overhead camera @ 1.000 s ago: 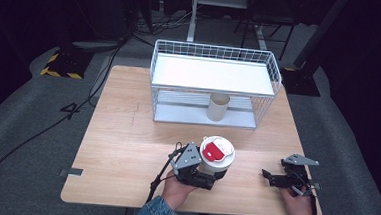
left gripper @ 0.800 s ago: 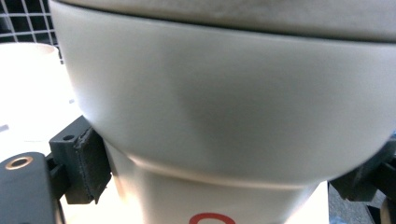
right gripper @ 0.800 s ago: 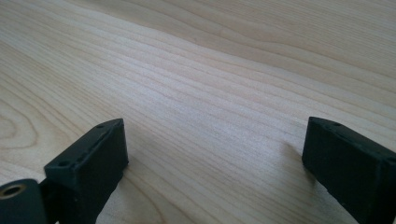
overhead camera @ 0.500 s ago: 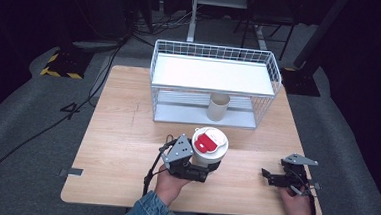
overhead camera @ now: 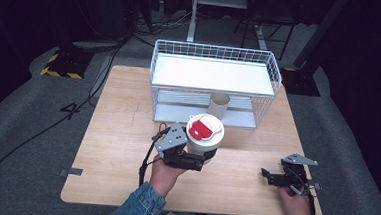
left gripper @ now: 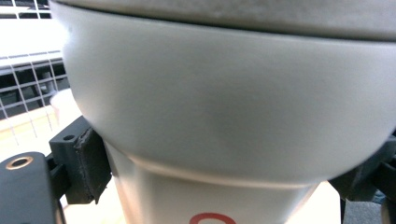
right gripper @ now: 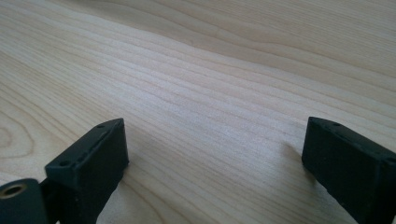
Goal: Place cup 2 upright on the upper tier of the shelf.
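A white cup (overhead camera: 204,133) with a white lid and a red label on top hangs above the wooden table (overhead camera: 118,113), in front of the wire rack. My left gripper (overhead camera: 201,157) is shut on the cup's body just under the lid. In the left gripper view the cup (left gripper: 224,107) looms close, with a black pad (left gripper: 91,161) pressed against its left side. My right gripper (overhead camera: 269,176) rests near the table's front right edge, open. Bare wood shows between its jaws in the right gripper view (right gripper: 215,158).
A white wire rack (overhead camera: 217,54) with a white upper shelf stands at the back of the table. A plain paper cup (overhead camera: 219,105) stands on its lower level. Cables lie on the grey floor to the left.
My left gripper has lifted the lidded cup off the table and carried it a little left and toward the rack. The right gripper has not moved.
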A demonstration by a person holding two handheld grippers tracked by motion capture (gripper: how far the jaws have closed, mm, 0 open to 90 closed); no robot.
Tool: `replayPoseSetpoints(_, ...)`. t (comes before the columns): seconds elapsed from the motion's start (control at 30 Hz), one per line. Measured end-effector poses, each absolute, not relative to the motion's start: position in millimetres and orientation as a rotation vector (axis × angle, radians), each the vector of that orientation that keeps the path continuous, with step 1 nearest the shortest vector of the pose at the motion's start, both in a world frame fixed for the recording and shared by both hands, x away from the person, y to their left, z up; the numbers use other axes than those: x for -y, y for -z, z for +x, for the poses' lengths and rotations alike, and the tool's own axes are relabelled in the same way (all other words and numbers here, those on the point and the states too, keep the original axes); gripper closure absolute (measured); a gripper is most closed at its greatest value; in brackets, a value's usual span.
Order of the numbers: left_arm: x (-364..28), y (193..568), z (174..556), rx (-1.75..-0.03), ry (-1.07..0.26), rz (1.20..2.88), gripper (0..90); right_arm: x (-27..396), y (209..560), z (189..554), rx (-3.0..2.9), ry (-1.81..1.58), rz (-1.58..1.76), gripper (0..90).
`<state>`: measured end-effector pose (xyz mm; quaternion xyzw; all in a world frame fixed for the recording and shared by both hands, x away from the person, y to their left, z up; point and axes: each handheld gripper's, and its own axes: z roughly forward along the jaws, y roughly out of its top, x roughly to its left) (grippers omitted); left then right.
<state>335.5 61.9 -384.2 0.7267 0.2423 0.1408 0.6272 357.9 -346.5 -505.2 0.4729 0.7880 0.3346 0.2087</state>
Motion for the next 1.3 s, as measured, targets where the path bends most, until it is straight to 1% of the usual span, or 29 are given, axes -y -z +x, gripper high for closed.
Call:
replayPoseSetpoints(0.27,-67,364,348,-0.567,-0.316,1.66,11.3,346,505,358,-2.188,-0.927,1.324,7.2)
replayPoseSetpoints(1.0,-69,309,377,-0.545,-0.389,1.645,11.2,344,505,358,-2.175,-0.925,1.333,7.5)
replayPoseSetpoints(1.3,-72,281,393,-0.543,-0.429,1.629,11.3,342,505,358,-2.171,-0.925,1.342,7.5)
